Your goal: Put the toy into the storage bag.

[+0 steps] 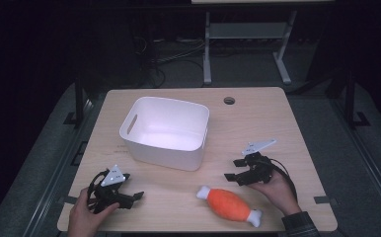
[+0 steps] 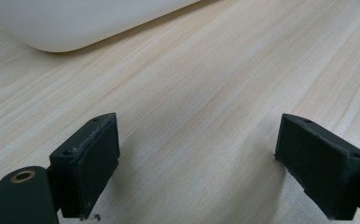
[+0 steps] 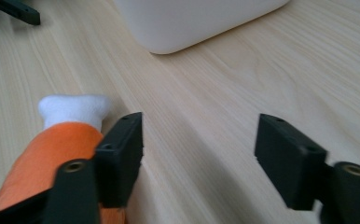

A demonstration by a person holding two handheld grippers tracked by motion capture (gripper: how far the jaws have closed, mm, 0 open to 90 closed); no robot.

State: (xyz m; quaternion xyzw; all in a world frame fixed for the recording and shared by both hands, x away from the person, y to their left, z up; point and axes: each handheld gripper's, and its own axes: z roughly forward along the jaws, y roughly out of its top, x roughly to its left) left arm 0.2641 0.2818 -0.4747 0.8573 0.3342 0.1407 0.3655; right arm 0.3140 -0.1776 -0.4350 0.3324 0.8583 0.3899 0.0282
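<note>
From above, your right gripper (image 1: 234,169) hangs released just beside the orange plush drumstick with white bone ends (image 1: 229,205) near the table's front edge; your left gripper (image 1: 133,196), probably spread too.
Left gripper view: jaws apart over bare wood.
Right gripper view: drumstick (image 3: 59,149) outside the jaws

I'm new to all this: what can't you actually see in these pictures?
- White bin: its near inner floor, high view, hidden by its front wall.
- Orange plush drumstick: far end, right gripper view, cut by the frame and one jaw.
- Left gripper: its hand, high view, cut by the bottom edge.
</note>
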